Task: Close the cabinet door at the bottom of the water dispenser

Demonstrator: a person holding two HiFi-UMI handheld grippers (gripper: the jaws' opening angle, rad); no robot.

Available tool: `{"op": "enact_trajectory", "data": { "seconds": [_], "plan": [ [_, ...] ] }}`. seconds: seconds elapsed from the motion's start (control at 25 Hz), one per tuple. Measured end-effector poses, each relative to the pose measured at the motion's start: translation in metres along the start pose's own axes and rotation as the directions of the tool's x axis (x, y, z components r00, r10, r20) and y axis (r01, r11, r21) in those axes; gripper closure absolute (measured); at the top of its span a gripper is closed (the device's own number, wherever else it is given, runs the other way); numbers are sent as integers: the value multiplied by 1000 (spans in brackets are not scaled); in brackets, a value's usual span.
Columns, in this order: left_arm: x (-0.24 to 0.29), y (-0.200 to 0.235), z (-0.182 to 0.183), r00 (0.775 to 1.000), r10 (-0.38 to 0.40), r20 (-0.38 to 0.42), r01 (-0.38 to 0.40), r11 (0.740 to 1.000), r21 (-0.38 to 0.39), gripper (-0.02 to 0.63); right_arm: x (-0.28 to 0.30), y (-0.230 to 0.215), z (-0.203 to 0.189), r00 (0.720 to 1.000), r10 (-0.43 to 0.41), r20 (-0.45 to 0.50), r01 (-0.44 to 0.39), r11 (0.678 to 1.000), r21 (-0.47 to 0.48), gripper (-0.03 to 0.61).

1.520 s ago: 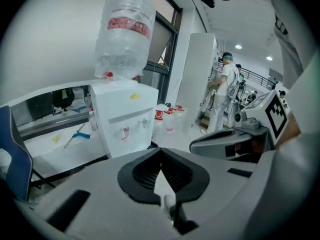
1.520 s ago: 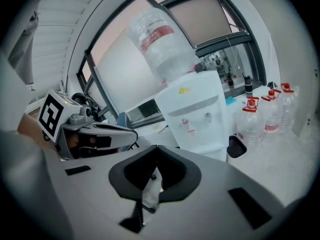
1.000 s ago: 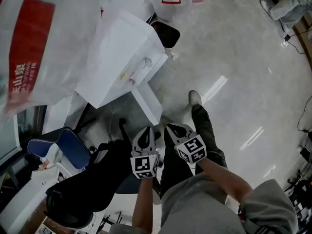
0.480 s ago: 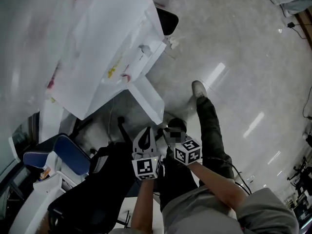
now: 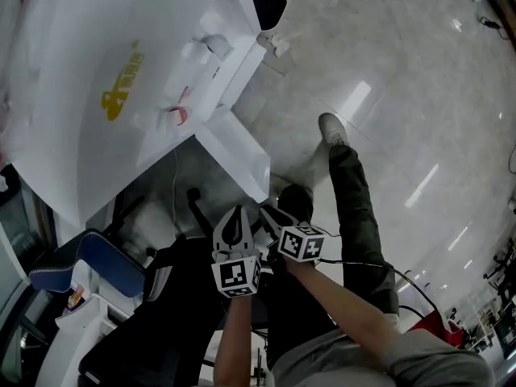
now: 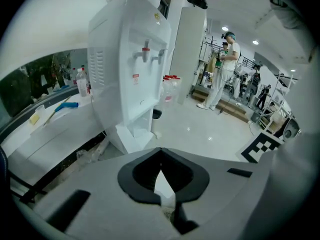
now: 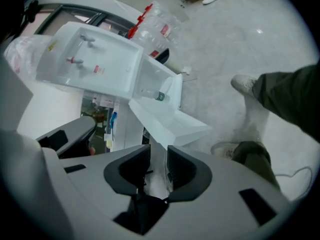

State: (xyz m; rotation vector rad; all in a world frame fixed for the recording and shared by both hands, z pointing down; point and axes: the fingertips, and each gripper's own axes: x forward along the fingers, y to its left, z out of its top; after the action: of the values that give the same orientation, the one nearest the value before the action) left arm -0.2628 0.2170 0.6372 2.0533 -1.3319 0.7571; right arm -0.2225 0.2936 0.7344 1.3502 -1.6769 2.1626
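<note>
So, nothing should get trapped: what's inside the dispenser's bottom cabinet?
One small item with green on it sits in the cabinet, near the open door. The cabinet's deeper corners are covered by the dispenser.

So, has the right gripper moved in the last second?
Yes, the right gripper shifted toward the corner of the cabinet door, its empty jaws just opening.
</note>
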Motion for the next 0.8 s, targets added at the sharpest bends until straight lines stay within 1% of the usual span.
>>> {"op": "enact_trajectory", "data": {
  "seconds": [0.12, 0.32, 0.48, 0.64, 0.8],
  "plan": [
    [1, 2, -10, 1000, -11, -5, 11, 1000, 5, 606, 13, -14, -6, 999, -23, 45, 18, 994, 111, 477],
    [2, 1, -20, 1000, -28, -3, 28, 1000, 8, 606, 27, -29, 1, 990, -59, 130, 34, 982, 187, 465],
    [2, -2, -22, 999, -43, 9, 43, 999, 1, 606, 31, -33, 7, 983, -76, 166, 43, 980, 196, 468],
    [1, -3, -24, 999, -45, 19, 46, 999, -22, 606, 33, -31, 5, 985, -40, 168, 6, 980, 197, 479],
    [0, 2, -26, 999, -41, 26, 42, 998, -45, 606, 31, -34, 9, 983, -47, 177, 11, 979, 202, 488]
  ]
}}
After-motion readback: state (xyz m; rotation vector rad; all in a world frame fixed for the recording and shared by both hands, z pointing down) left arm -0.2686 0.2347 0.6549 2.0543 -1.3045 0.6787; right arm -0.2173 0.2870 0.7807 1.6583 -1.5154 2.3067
